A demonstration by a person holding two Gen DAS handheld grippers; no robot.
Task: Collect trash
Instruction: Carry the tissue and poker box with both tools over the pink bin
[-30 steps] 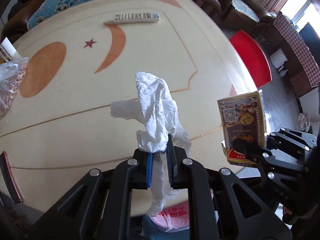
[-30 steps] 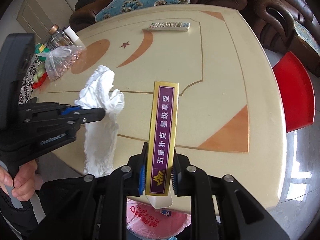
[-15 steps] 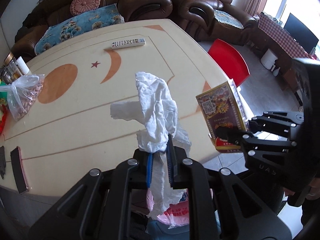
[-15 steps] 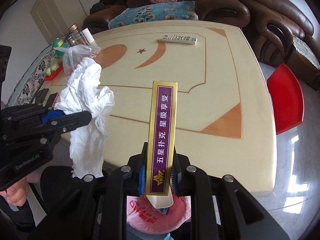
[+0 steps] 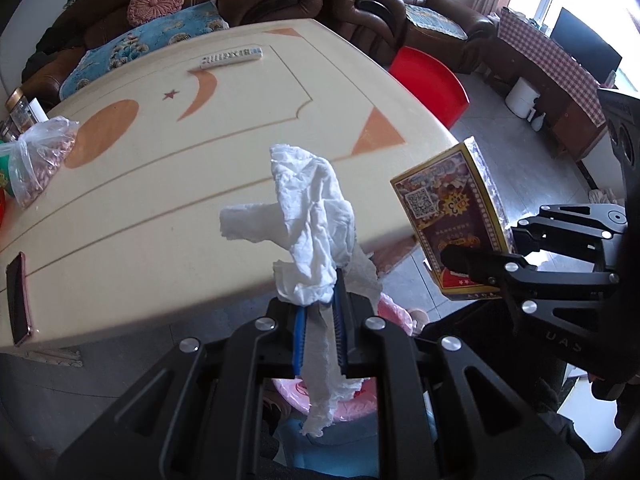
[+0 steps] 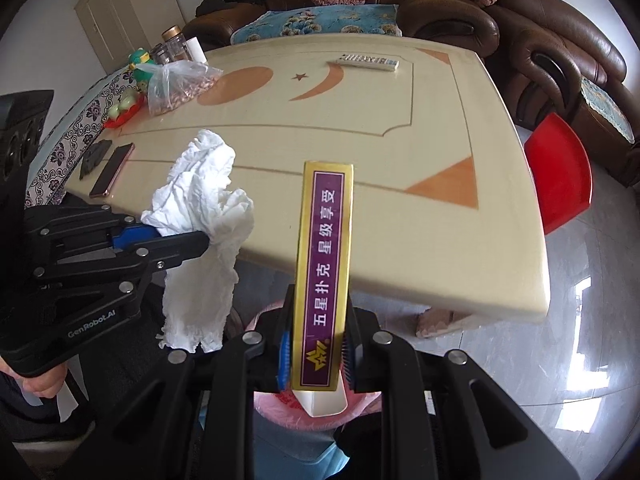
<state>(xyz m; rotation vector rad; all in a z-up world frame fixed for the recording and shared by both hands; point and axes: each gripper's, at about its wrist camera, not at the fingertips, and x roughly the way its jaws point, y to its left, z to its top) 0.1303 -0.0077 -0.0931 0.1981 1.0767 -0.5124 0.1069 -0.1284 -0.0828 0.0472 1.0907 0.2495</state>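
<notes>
Left gripper: clenched on the crumpled tissue, which we hold out past the near edge of the table; one tail of it hangs down between the fingers.
Right gripper: clamped on the playing-card box, held on end with its open flap pointing down, also off the near edge.
Both pieces of trash: we carry them side by side, near each other but apart, tissue on the left and box on the right.
Bin: a pink bag liner shows below and between our fingers in both wrist views, close under the table's near edge; most of it is hidden by the grippers.
Step in hand: we judge we are between pick-up and drop, with both items lifted clear of the table and brought over the bin.
Next move: we need to lower or tip each gripper until its load sits over the pink opening, then open the jaws; the limp tissue may cling to the pads, so a wide opening would help.
Left on the table: a remote control at the far side, a phone and a clear bag of nuts on the left; none looks like trash to us.
</notes>
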